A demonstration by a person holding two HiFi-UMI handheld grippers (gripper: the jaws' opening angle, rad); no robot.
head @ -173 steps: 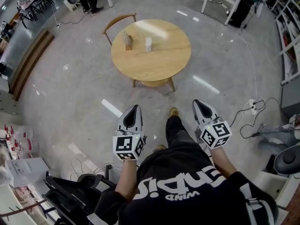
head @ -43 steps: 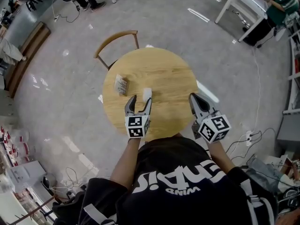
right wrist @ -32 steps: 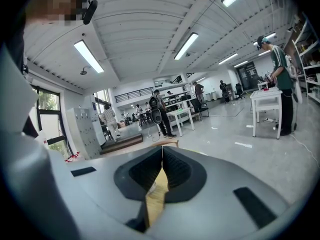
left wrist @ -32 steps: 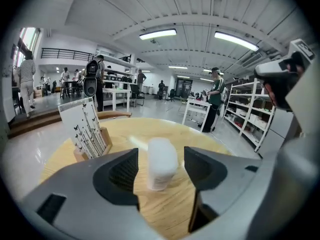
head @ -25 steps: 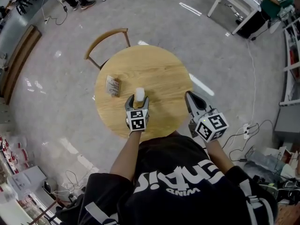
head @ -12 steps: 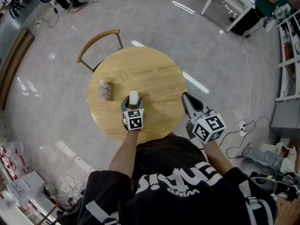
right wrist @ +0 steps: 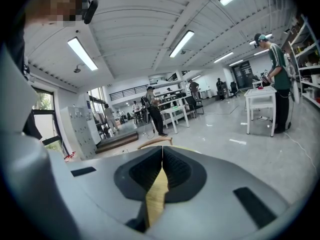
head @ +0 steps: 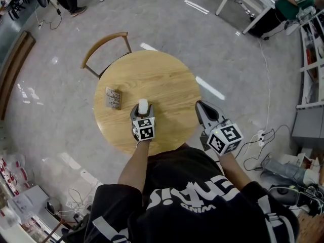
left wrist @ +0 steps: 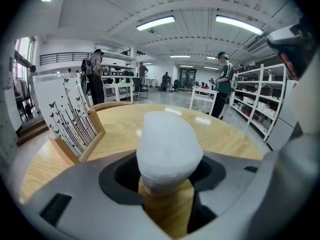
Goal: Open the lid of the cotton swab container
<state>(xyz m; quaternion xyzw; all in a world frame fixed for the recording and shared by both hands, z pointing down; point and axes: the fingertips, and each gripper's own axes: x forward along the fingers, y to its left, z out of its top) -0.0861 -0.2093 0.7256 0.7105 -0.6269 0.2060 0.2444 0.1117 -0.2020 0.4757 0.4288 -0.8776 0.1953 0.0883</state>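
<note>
Step in hand: seat the left grip on the container before you touch the lid.

- Container [left wrist: 169, 149] stands upright near the middle of the worktop [head: 167, 80], toward its near side, between the jaws of your left tool [head: 143, 110].
- Left tool: jaws spread on both sides of the container and just now closing in. I see no firm press on it yet.
- Right tool [head: 200, 107]: jaws pressed together, nothing between them. It hangs at the right edge of the worktop, well apart from the container.

How to do it well, as a judgement:
- Close low on the body so the top stays free.
- Squeeze only until it stops sliding. The frosted wall looks thin and may flex.
- Keep it upright and pressed to the worktop.
- Bring the right tool over only once the left grip is set.
- The lid seam does not show in any view, so find it before you pull.

Count:
- container: 1
- stand [head: 113, 97] with butterfly print, left of the container and apart from it: 1
- worktop: 1
- chair [head: 104, 49] at the far left: 1
- tools: 2
</note>
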